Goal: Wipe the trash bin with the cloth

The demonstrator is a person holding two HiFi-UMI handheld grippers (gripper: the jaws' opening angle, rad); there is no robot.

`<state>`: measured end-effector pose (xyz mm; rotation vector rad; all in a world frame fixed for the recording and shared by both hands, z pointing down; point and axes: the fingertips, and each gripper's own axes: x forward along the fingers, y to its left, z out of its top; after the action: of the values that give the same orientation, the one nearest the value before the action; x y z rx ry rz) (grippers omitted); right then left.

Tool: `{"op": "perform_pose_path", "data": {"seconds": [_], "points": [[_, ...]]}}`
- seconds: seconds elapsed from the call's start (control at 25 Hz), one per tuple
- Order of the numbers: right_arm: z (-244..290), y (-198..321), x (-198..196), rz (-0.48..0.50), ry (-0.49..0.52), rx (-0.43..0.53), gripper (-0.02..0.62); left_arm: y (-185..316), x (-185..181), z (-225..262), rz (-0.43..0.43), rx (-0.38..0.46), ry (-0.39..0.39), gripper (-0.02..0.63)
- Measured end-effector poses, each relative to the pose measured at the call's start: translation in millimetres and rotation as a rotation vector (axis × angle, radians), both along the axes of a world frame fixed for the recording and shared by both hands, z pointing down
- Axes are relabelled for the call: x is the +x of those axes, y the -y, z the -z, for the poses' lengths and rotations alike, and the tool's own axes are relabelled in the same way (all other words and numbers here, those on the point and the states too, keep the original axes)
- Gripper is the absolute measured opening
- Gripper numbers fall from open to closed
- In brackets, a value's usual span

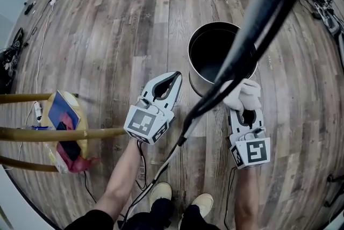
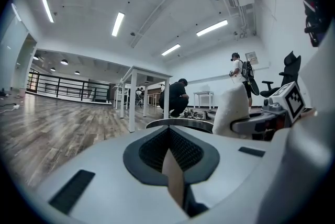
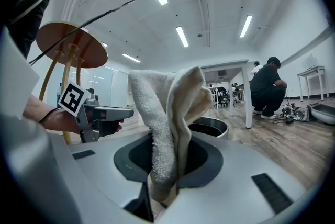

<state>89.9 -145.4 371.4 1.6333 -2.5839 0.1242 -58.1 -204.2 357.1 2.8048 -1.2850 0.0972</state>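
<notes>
The round metal trash bin (image 1: 200, 79) stands open and upright on the wood floor, dark inside. A white cloth (image 1: 243, 93) is bunched in my right gripper (image 1: 244, 109), which is shut on it just beside the bin's near right rim. In the right gripper view the cloth (image 3: 167, 113) stands up out of the jaws with the bin (image 3: 210, 126) right behind it. My left gripper (image 1: 173, 79) is shut with nothing in it, pointing at the bin's near left side from close by. The bin's rim (image 2: 178, 122) shows just past its jaws.
A wooden stool (image 1: 54, 132) with yellow legs stands at my left over a bag of coloured items (image 1: 65, 140). A thick black cable (image 1: 252, 24) hangs across the head view. A white table (image 2: 132, 97) and a crouching person (image 3: 267, 87) are farther off, with cables (image 1: 322, 6) on the floor.
</notes>
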Motion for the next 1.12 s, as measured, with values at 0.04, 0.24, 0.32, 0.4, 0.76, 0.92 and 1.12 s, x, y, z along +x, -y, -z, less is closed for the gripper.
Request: {"op": "perform_pose_path", "data": {"seconds": [0.04,0.24,0.32,0.4,0.76,0.92,1.12], "points": [[-5.3,2.4,1.0,0.002,0.005,-0.004,0.094,3.3,1.3,-5.3,0.003,-0.004,-0.002,-0.005],[-23.0,6.9,3.7,0.008,0.035,-0.002,0.094,11.8,6.7,-36.1,0.009,-0.028,-0.010,-0.005],[-28.5,6.0,4.6,0.007,0.037,0.003,0.094,12.2,9.2,-47.7,0.008,-0.031,-0.015,-0.005],[-36.7,5.0,6.0,0.005,0.034,0.002,0.094,12.1,11.9,-58.7,0.007,-0.035,-0.021,-0.005],[-137.1,-0.4,2.2,0.012,-0.007,-0.127,0.094,3.8,15.8,-107.1,-0.015,-0.050,-0.048,-0.005],[-173.1,-0.2,1.7,0.012,-0.007,-0.177,0.094,-3.8,15.9,-137.4,-0.012,-0.095,-0.040,-0.005],[-209.6,1.3,1.5,0.006,0.000,-0.232,0.094,-7.2,3.7,-168.3,0.014,-0.152,-0.035,-0.005]]}}
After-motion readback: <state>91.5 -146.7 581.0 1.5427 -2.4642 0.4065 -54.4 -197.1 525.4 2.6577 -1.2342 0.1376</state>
